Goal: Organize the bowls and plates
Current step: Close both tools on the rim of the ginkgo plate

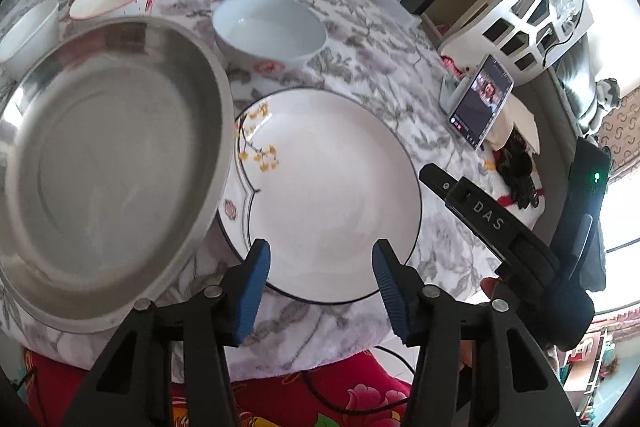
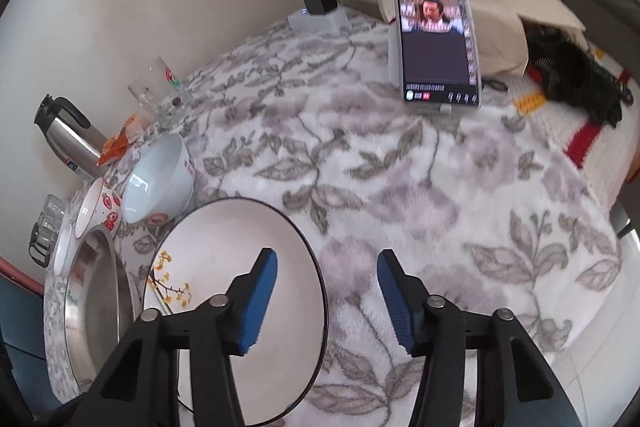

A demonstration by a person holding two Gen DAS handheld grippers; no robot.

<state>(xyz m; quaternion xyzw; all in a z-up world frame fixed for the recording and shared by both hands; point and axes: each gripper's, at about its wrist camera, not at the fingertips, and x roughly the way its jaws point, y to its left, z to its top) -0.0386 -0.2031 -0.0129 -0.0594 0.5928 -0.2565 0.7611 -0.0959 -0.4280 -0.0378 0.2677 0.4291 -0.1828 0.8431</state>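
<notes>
Nothing looks stacked yet — the white plate lies on the worktop beside the steel basin, bowls beyond it (all separate). Left claw and right claw gape half-wide, empty.

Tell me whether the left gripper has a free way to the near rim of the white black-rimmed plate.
Probably yes: the left gripper stands open right over the white black-rimmed plate's near rim, nothing between.
</notes>
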